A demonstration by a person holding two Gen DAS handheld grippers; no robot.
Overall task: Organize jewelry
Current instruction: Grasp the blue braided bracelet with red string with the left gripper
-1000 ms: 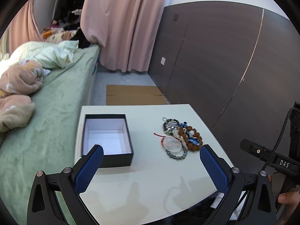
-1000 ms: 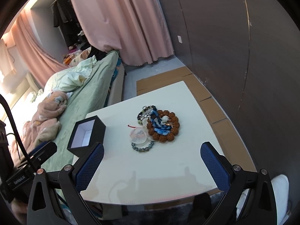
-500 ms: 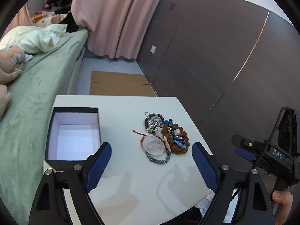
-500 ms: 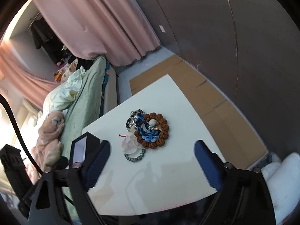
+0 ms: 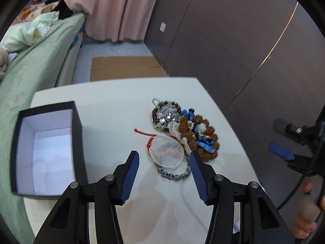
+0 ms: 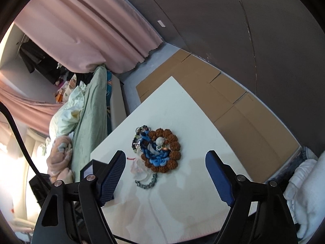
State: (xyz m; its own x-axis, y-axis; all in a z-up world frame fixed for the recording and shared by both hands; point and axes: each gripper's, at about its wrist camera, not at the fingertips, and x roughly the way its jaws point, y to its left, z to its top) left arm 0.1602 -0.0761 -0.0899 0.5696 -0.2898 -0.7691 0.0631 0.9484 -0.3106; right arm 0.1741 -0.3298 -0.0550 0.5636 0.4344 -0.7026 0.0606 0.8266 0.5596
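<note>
A heap of jewelry lies on the white table (image 5: 113, 105): a clear pouch with a red cord (image 5: 166, 152), a grey bead bracelet (image 5: 174, 175), a brown bead bracelet with blue beads (image 5: 203, 138) and a dark bead ring with a silver piece (image 5: 166, 116). The heap also shows in the right wrist view (image 6: 158, 150). An open black box with a white inside (image 5: 46, 150) stands left of it, empty. My left gripper (image 5: 164, 160) is open, low over the table, its fingers either side of the pouch. My right gripper (image 6: 165, 162) is open, higher, above the heap.
A bed with green bedding (image 5: 30, 71) runs along the table's left side. Pink curtains (image 5: 113, 8) and a dark panelled wall (image 5: 233, 40) stand behind. Flat cardboard (image 6: 223, 101) lies on the floor by the table. The right gripper's body shows at the far right (image 5: 294, 142).
My left gripper has moved forward and down to the heap and its fingers have narrowed around the pouch. My right gripper has tilted and come nearer the heap, still open.
</note>
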